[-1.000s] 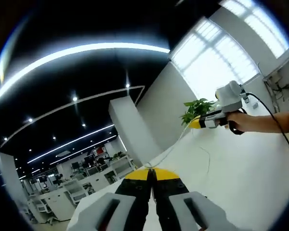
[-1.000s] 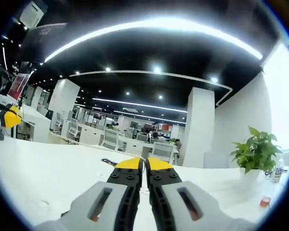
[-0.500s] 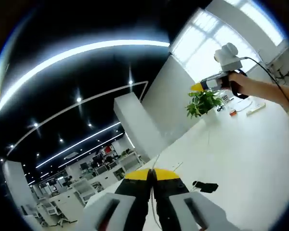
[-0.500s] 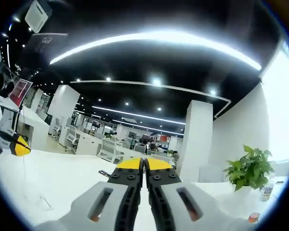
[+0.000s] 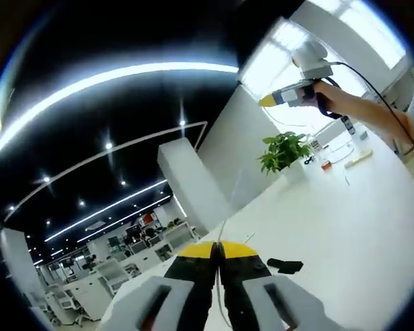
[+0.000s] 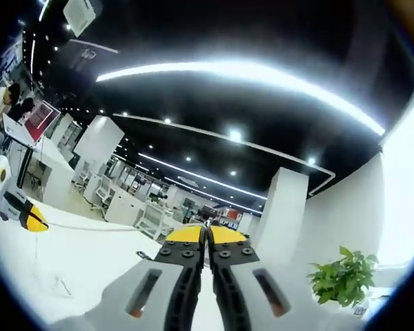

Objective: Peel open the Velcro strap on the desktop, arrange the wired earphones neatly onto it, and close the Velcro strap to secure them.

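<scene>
My left gripper (image 5: 217,248) is shut, and a thin white earphone wire (image 5: 223,224) rises from between its jaws. The black Velcro strap (image 5: 276,264) lies flat on the white table (image 5: 345,234), just right of those jaws. High at the upper right, a hand holds my right gripper (image 5: 265,102) well above the table. In the right gripper view, my right gripper (image 6: 207,233) is shut. The earphone wire (image 6: 90,226) stretches from it to the left gripper's yellow tip (image 6: 31,219) at the far left. A loose strand hangs below that tip.
A potted plant (image 5: 283,150) stands at the table's far end by the wall, with small items around it. The plant (image 6: 341,279) also sits low right in the right gripper view. Office desks and chairs fill the room beyond the white table (image 6: 69,255).
The right gripper has risen from near the table to high above it, drawing the wire out between the two grippers. Both stay shut.
</scene>
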Demonstrator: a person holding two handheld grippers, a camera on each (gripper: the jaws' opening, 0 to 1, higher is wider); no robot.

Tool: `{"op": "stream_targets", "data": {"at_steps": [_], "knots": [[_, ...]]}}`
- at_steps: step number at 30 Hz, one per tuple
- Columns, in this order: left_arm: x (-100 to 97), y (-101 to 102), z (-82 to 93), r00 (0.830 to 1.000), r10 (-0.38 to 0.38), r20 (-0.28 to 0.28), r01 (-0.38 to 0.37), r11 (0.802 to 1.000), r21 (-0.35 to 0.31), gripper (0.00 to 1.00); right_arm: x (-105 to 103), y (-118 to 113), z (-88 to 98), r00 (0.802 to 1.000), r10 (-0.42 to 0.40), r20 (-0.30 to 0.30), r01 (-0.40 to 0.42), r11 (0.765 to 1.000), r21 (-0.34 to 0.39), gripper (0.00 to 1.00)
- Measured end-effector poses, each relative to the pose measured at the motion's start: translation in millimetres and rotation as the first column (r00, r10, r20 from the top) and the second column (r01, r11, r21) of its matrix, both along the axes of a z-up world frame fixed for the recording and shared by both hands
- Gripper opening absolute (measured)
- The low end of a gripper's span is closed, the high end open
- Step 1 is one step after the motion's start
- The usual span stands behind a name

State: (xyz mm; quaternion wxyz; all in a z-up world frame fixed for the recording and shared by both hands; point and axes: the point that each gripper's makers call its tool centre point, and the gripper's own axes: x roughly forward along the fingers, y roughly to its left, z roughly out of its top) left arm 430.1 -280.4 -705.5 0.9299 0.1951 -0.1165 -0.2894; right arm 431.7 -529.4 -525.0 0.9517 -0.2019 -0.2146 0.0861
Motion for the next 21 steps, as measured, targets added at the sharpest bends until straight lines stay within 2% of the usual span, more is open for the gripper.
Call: {"op": "stream_targets", "data": {"at_steps": [4, 8, 11, 13, 18, 21], "knots": [[1.4, 4, -19.5, 0.997, -0.023, -0.08, 0.019, 0.999, -0.05, 0.05, -9, 14, -6.5, 0.998, 0.066, -0.021, -0.066, 0.998, 0.017, 0.04], [9.8, 7, -41.3, 0.983, -0.044, -0.177, 0.029, 0.996, -0.088, 0.05, -17, 35, -18.3, 0.99, 0.132, -0.049, -0.132, 0.991, 0.014, 0.04], [16.4, 10, -54.0, 0.97, -0.058, -0.237, 0.031, 0.993, -0.117, 0.05, -22, 53, -23.6, 0.968, 0.229, -0.099, -0.225, 0.973, 0.047, 0.04], [19.8, 15, -60.6, 0.965, -0.056, -0.258, 0.025, 0.992, -0.122, 0.05, -26, 68, -23.1, 0.949, 0.29, -0.121, -0.285, 0.957, 0.057, 0.04], [20.8, 20, -71.0, 0.958, -0.054, -0.282, 0.016, 0.991, -0.136, 0.06, -37, 99, -19.3, 0.918, 0.373, -0.137, -0.369, 0.928, 0.052, 0.04], [20.2, 22, -76.1, 0.954, -0.052, -0.296, 0.012, 0.991, -0.133, 0.06, -45, 121, -14.9, 0.874, 0.458, -0.162, -0.449, 0.889, 0.09, 0.04]]}}
